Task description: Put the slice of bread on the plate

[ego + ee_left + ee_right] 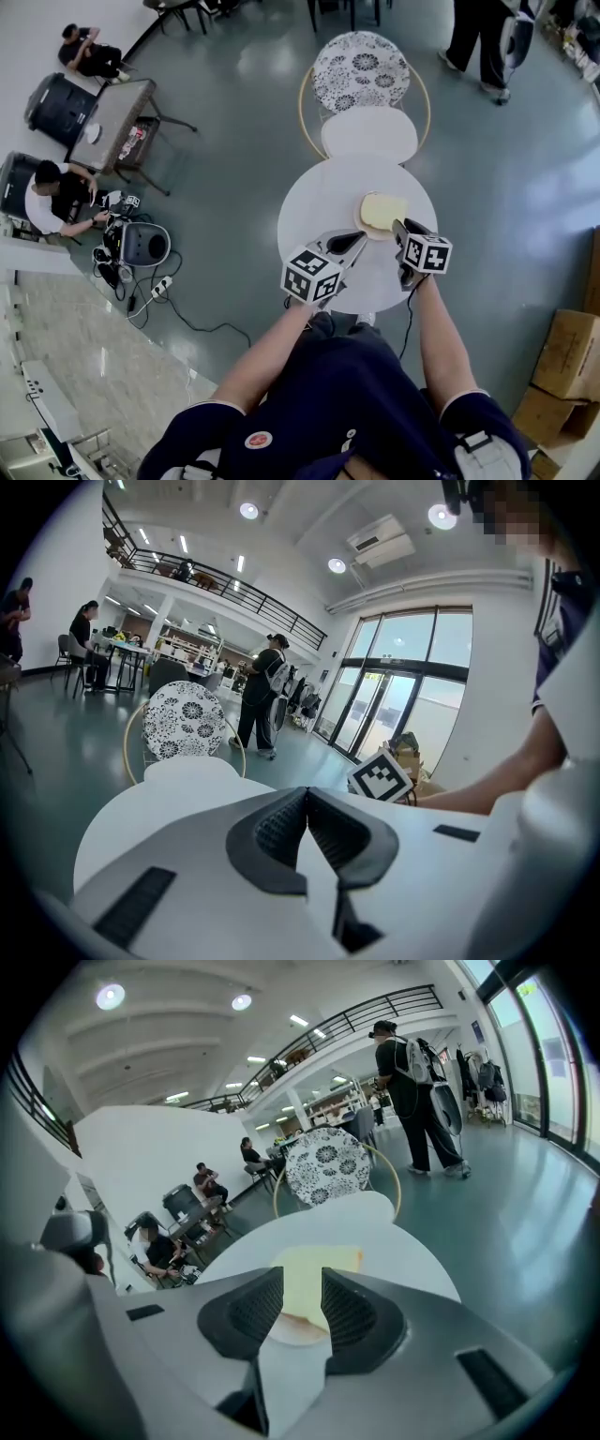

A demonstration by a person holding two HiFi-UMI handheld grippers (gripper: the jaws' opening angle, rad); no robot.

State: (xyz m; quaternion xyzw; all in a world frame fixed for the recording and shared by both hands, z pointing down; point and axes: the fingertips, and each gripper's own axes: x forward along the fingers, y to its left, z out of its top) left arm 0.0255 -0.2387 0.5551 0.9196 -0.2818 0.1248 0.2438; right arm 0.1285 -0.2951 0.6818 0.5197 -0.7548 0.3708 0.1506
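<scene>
A pale yellow slice of bread (pixel 383 212) lies flat on a small white plate (pixel 362 226) on the round white table (pixel 319 206). My right gripper (pixel 403 232) hovers just at the near right edge of the slice. In the right gripper view its jaws (pixel 302 1283) stand open; the bread (pixel 314 1269) and the plate's rim (pixel 292 1332) show through the gap, with neither pad touching them. My left gripper (pixel 354 244) rests over the near part of the table, left of the plate. Its jaws (pixel 307 797) are shut with nothing between them.
A chair with a black-and-white patterned cushion (pixel 361 70) and a white seat (pixel 368 133) stands just behind the table. A person (pixel 483 42) walks at the far right. Cardboard boxes (pixel 567 356) lie on the floor at right; seated people (pixel 56 192) and gear are at left.
</scene>
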